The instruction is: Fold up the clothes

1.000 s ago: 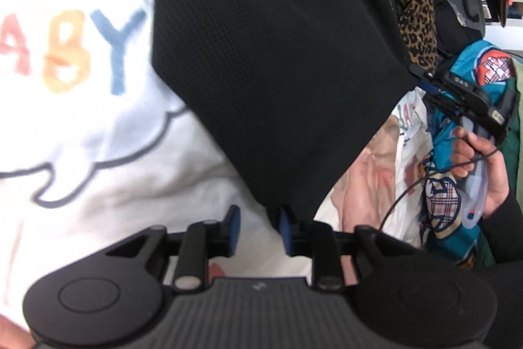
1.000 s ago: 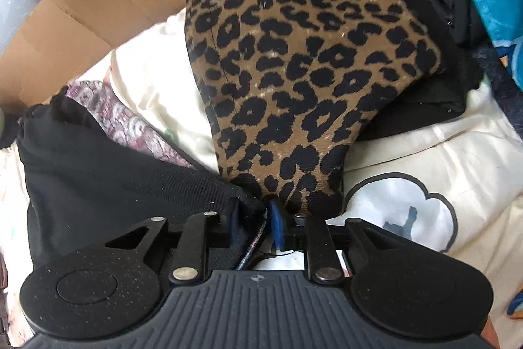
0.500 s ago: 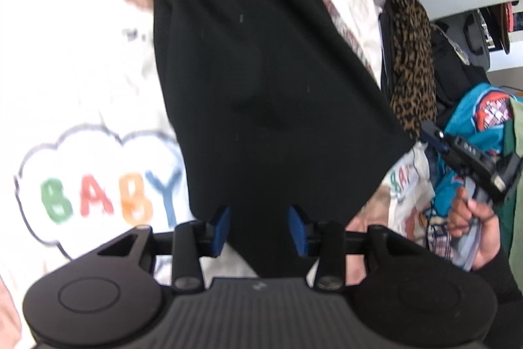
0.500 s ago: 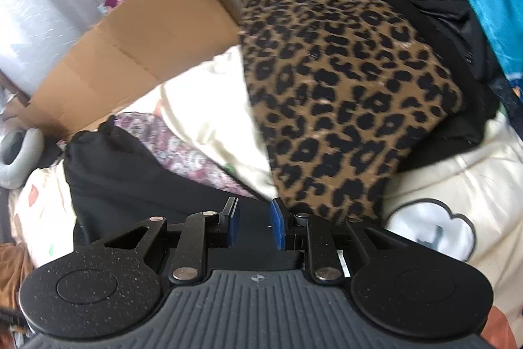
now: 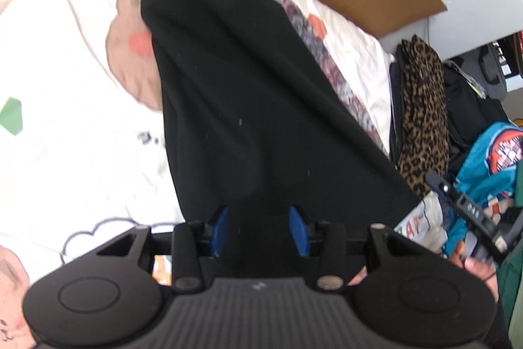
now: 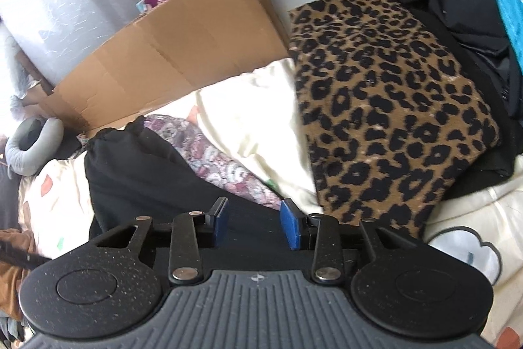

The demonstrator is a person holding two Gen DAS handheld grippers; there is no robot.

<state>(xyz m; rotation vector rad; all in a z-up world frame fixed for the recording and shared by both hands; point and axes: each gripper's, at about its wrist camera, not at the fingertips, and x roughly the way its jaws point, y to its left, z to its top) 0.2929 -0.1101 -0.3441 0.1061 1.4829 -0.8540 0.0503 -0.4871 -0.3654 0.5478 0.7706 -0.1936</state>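
While both claws [image 5: 258,226] [image 6: 255,223] have just been opening above the black garment [image 5: 248,107], a cardboard box [image 6: 183,44] holds colourful items.

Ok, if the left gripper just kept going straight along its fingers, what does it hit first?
Most likely the black garment: it fills the view directly ahead of the left gripper, whose jaws stand open and have just been opening, with the cloth lying between and beyond them. Depth is unclear.
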